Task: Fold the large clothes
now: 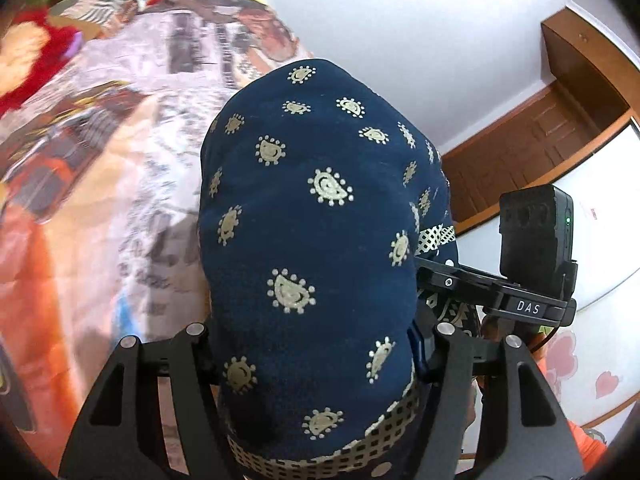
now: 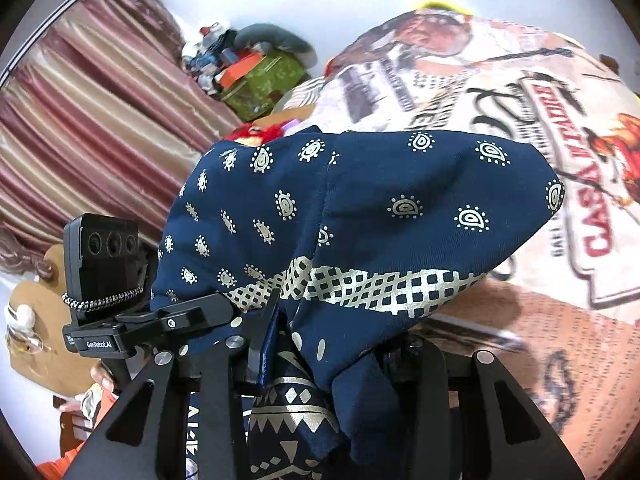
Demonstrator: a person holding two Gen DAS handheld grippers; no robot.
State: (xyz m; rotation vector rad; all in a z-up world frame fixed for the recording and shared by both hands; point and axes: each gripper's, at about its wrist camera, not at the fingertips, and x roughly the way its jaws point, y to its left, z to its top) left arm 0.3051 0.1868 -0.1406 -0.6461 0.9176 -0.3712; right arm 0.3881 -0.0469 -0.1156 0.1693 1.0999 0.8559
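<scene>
A navy garment [image 1: 320,200] printed with pale paisley and a checked band is bunched up and held above the bed. In the left wrist view it bulges between the black fingers of my left gripper [image 1: 320,344] and hides their tips; the jaws are shut on the thick bundle. In the right wrist view the same garment [image 2: 380,208] drapes over my right gripper [image 2: 336,356], pinched between its fingers. The two grippers sit close side by side: the right gripper [image 1: 520,304] shows beside the cloth, and so does the left gripper [image 2: 152,328].
A bedspread [image 2: 540,92] with printed lettering lies under the cloth. A red plush toy [image 1: 36,60] sits at its far end. Striped curtains [image 2: 80,120] and a pile of boxes [image 2: 260,76] stand beyond. A wooden door frame [image 1: 560,120] is at right. An orange sleeve [image 2: 60,464] shows.
</scene>
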